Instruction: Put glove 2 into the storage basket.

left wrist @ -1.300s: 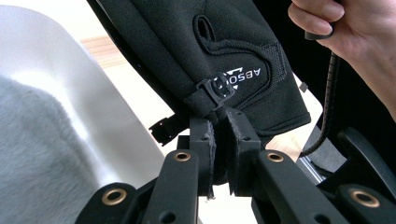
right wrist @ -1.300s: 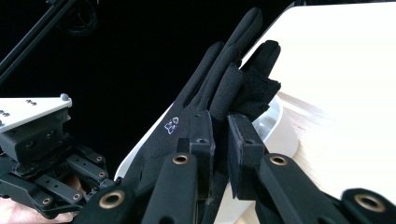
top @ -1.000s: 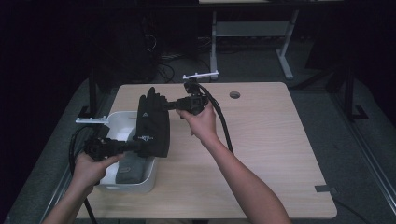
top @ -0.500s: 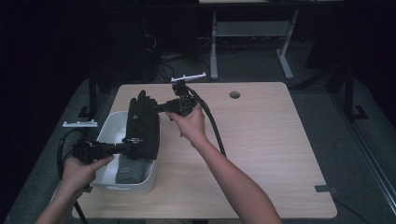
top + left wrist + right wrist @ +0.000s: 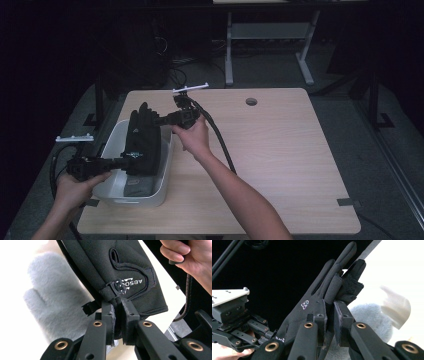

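Black fabric glove (image 5: 142, 140) with small white lettering near the cuff, stretched lengthwise over the white rectangular plastic bin (image 5: 164, 172), fingers pointing toward the far end. Held off the bin's floor at both ends. Cuff end pinched by the left tool (image 5: 119, 162), pads pressed together on the strap and hem just below the white logo, seen close up in the left gripper view (image 5: 119, 308). Fingertip end pinched by the right tool (image 5: 159, 120), jaws closed on the gathered glove fingers, clear in the right gripper view (image 5: 329, 307). Directly beneath, lying in the bin, a grey fluffy mitten (image 5: 50, 302), thumb lobe out to one side, also visible as a pale furry patch in the right gripper view (image 5: 372, 320) and as a grey shape at the bin's near end from above (image 5: 135, 184). Bin set at the left edge of the light wooden surface (image 5: 280, 160). Left hand (image 5: 75, 187) low at the near left corner, right hand (image 5: 192, 137) over the surface just beside the bin's far right rim. Black cable (image 5: 220, 145) trailing from the right tool across the wood toward the person. Small round hole (image 5: 251, 101) near the surface's far edge, well apart from the bin.
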Demonstrator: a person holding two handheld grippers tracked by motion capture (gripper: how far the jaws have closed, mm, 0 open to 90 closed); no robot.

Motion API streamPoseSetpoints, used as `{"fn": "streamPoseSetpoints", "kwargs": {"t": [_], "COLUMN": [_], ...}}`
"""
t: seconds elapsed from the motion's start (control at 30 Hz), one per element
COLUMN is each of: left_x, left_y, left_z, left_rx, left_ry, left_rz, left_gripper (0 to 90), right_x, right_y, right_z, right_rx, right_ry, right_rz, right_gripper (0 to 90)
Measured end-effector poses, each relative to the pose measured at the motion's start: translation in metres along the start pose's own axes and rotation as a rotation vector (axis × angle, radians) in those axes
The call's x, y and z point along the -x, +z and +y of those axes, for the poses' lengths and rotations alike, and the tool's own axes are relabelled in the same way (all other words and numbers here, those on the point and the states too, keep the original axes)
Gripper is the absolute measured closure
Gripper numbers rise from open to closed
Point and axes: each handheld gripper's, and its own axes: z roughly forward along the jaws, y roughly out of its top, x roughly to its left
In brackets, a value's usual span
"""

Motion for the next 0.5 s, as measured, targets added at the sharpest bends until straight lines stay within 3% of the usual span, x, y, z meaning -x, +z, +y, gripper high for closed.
{"fn": "streamPoseSetpoints", "kwargs": {"t": [0.5], "left_x": [-0.014], "left_y": [-0.001], "left_z": [-0.014], "left_rx": [-0.037], "left_ry": [-0.019], "left_rz": [0.026], "left_gripper": [82.6], "right_x": [0.007], "right_y": [0.025], "right_z": [-0.011], "right_rx": [-0.034], "right_ry": [0.008], "right_rz": [-0.003], "right_gripper": [81.1]}}
